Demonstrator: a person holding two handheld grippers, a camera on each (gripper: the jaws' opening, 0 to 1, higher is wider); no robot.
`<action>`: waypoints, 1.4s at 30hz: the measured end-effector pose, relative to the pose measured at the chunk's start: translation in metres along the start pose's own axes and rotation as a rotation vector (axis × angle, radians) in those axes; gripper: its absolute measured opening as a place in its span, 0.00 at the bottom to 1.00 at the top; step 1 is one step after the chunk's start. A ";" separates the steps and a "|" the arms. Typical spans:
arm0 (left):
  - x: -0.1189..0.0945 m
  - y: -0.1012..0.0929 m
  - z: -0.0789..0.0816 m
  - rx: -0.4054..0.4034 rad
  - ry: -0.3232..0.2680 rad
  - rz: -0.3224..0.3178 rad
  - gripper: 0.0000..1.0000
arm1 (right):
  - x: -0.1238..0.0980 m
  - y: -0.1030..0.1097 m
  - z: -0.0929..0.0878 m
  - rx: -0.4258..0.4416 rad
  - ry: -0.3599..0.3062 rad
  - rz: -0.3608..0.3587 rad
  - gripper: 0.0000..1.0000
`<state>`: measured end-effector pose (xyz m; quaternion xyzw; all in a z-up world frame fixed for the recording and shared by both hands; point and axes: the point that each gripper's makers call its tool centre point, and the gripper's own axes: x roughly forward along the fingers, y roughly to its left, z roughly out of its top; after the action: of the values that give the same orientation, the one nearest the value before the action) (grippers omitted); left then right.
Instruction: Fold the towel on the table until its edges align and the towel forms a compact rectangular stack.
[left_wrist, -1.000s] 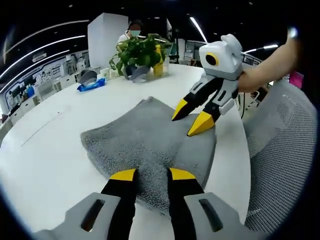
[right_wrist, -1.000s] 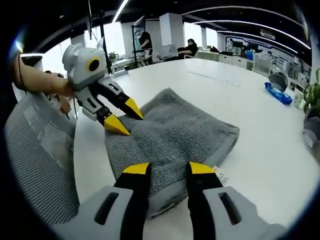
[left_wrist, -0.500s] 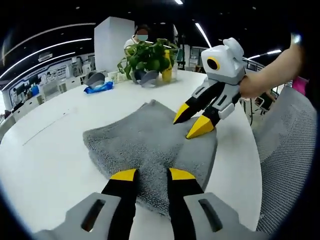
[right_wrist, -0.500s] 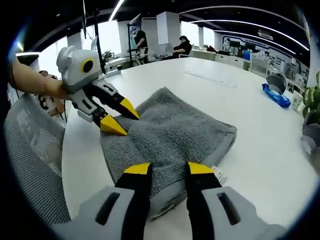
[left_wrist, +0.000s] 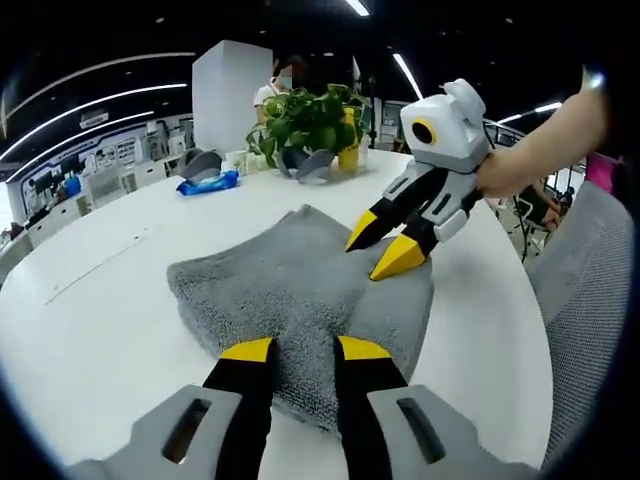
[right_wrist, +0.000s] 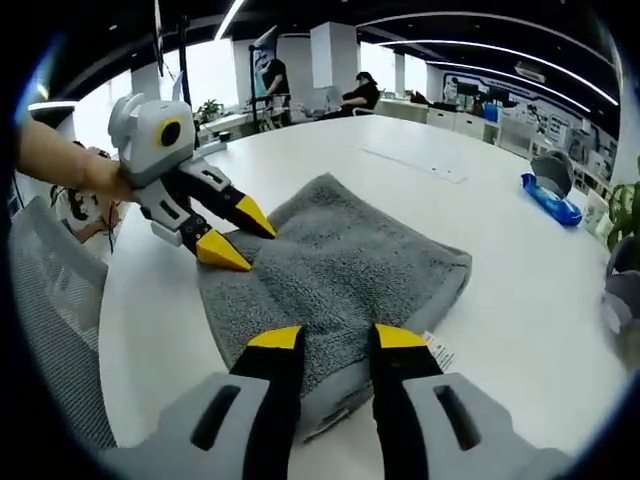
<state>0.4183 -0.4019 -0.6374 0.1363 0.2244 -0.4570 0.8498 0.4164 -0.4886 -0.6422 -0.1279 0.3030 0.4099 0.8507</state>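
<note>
The grey towel (left_wrist: 300, 290) lay already folded thick at the centre of the white table (left_wrist: 100, 320), with the left gripper (left_wrist: 305, 349) and right gripper (right_wrist: 325, 337) both open and empty over its corners, so I judged the next move a final fold or edge alignment.

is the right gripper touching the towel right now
Cannot tell. In the left gripper view the right gripper has its yellow tips open at the grey towel, but neither view plainly shows contact or a gap.
</note>
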 end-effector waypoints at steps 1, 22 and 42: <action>0.002 0.003 0.001 -0.001 0.001 0.003 0.24 | 0.001 -0.002 0.001 0.000 0.001 -0.002 0.24; 0.006 0.024 0.018 -0.150 -0.024 0.073 0.25 | 0.005 -0.024 0.024 0.005 -0.118 -0.029 0.26; -0.161 -0.026 0.085 -0.180 -0.289 0.057 0.92 | -0.155 0.035 0.041 0.098 -0.348 -0.127 0.93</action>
<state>0.3405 -0.3381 -0.4835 -0.0010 0.1358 -0.4258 0.8946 0.3317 -0.5441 -0.5129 -0.0325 0.1619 0.3561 0.9198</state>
